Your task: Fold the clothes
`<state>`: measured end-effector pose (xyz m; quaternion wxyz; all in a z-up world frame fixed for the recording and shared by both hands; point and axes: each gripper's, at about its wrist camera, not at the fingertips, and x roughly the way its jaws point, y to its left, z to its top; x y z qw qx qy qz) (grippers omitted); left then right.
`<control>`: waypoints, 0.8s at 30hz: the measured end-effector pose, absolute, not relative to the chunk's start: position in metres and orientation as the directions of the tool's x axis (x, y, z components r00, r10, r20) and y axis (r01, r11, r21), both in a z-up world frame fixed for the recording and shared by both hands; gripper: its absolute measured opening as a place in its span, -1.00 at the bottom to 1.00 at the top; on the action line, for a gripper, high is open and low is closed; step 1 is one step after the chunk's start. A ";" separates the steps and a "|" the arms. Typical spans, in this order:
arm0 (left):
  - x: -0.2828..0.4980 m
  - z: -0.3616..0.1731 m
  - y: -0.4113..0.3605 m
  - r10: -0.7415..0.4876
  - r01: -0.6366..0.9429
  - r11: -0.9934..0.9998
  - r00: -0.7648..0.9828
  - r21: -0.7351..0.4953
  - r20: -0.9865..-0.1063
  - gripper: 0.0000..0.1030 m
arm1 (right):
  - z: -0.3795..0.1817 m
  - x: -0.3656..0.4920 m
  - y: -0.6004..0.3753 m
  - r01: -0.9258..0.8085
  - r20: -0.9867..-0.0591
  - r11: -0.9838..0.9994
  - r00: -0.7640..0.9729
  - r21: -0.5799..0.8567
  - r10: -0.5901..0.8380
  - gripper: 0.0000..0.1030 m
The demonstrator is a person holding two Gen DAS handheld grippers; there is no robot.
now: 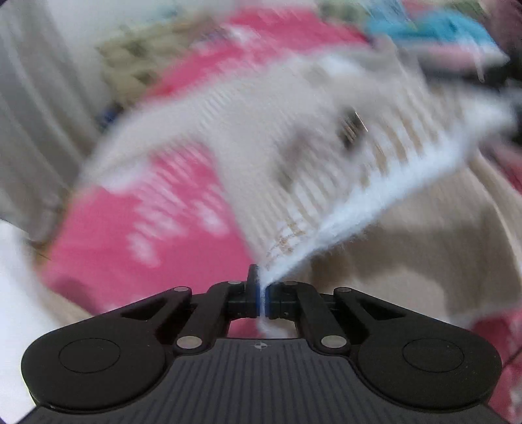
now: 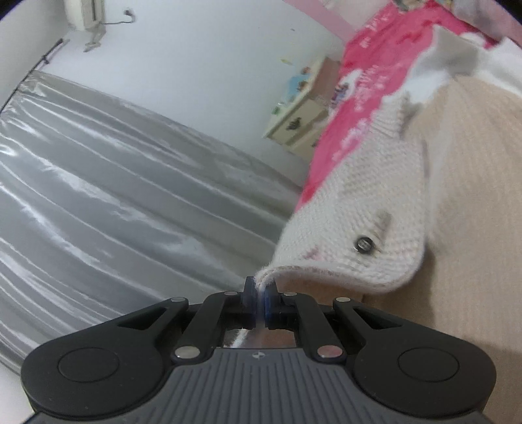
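A white knitted garment [image 1: 293, 137], blurred, stretches up and away from my left gripper [image 1: 262, 290], which is shut on its fluffy edge. In the right wrist view the same kind of cream knit [image 2: 359, 202] hangs in a fold with a metal snap button [image 2: 364, 243] near its hem. My right gripper [image 2: 261, 290] is shut on that hem's corner. The garment is lifted over a pink printed bed cover [image 1: 130, 254] [image 2: 359, 81].
Beige ribbed cloth [image 2: 473, 228] [image 1: 407, 244] lies under the garment on the right. A grey curtain [image 2: 114, 179] fills the left. A cream bedside cabinet [image 2: 303, 120] stands by the wall. Blue and other clothes [image 1: 440, 22] are piled at the far end of the bed.
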<state>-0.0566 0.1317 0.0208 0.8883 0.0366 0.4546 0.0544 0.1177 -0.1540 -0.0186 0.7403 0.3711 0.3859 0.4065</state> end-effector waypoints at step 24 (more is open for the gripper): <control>-0.131 -0.026 0.085 0.203 0.651 0.605 0.429 0.457 -0.880 -0.43 | -0.122 0.035 -0.138 -0.257 -0.750 0.750 0.121 0.609 0.650 -0.89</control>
